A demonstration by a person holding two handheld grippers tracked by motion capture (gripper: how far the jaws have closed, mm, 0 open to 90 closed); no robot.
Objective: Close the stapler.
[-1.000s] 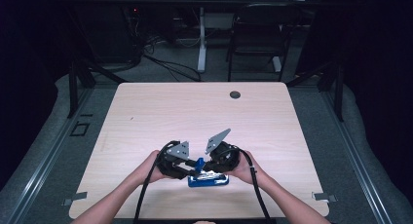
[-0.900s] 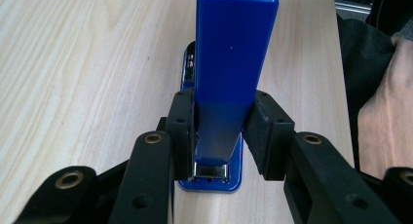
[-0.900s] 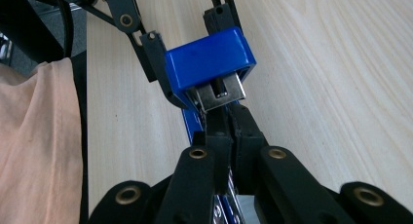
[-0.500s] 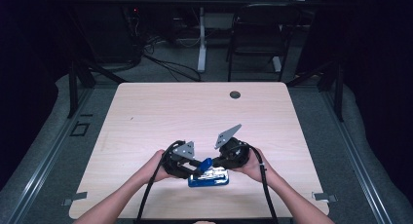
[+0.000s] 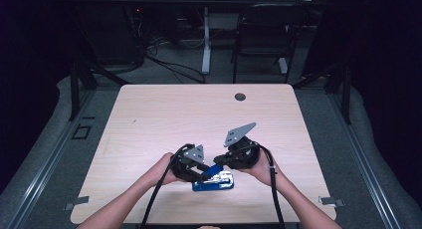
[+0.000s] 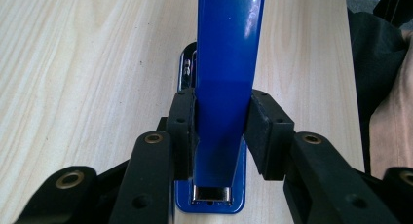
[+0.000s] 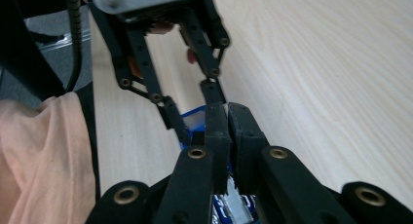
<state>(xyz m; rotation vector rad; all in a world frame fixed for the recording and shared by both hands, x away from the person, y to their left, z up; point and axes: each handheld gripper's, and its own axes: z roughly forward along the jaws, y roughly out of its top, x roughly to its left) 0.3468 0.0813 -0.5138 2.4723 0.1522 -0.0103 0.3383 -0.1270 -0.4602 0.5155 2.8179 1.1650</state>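
Nearest the person's edge of the desk, slightly right of its middle, lies a blue stapler, its base flat on the wood and its shiny metal magazine exposed. In the left gripper view the stapler's blue top arm stands raised from the base, and the left hand-held gripper is closed on it, one pad on each side face, near the hinge end. The grip looks square and firm.

The right hand-held gripper comes in from the right and meets the same arm at its free end. In the right gripper view its jaws stand nearly together, with only a thin gap; a blue part shows just beyond the tips, and the metal magazine lies below them. Whether the pads actually pinch that blue edge cannot be told from the pictures.

Judgement: the stapler is being opened, the top arm swung up off the base, probably to reach the staple channel. The next move calls for the left hand-held gripper to keep the arm steady while the right one either lifts the tip further or lets go to work at the magazine; the base is unrestrained and may slide or tip.

Farther off, the desk carries a small dark round grommet near the far edge.
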